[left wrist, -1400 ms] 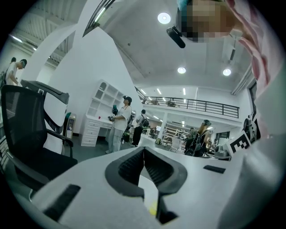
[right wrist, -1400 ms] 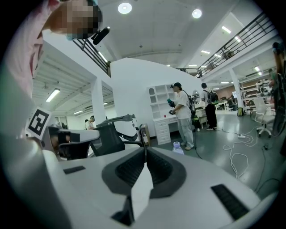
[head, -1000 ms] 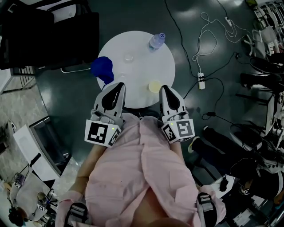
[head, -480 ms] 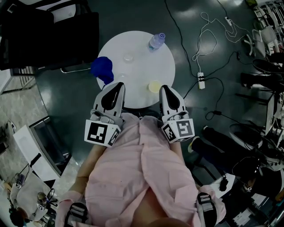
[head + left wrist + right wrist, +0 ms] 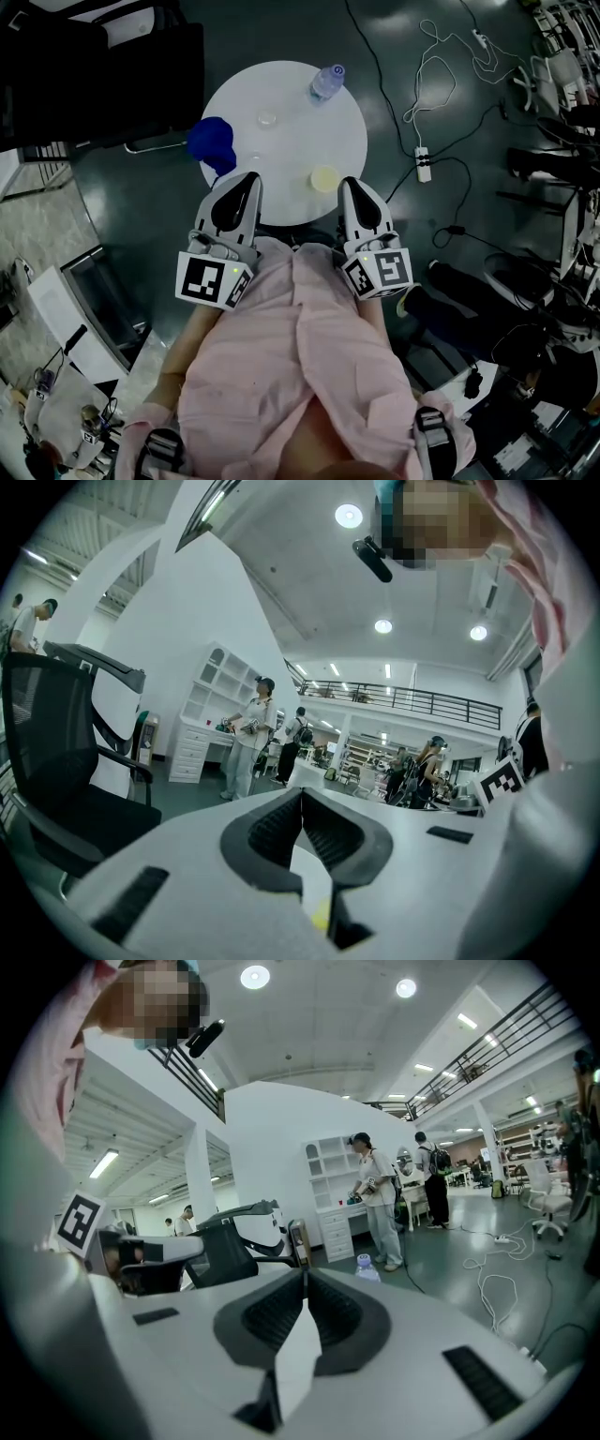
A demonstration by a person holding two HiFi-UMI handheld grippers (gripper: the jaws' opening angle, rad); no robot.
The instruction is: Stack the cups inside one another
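Note:
On the round white table stand a yellow cup near the front edge and a clear cup further back; a second faint clear cup seems to sit near the left. My left gripper hovers over the table's near left edge, shut and empty. My right gripper is just right of the yellow cup, also shut on nothing. In the left gripper view the left gripper has its jaws together. In the right gripper view the right gripper has them together too.
A water bottle stands at the table's far side, with its cap in the right gripper view. A blue object sits at the table's left edge. A black chair stands left. Cables and a power strip lie on the floor to the right.
The head view has shifted slightly, so the table sits a little higher in the frame. Both grippers stay where they were, still shut.

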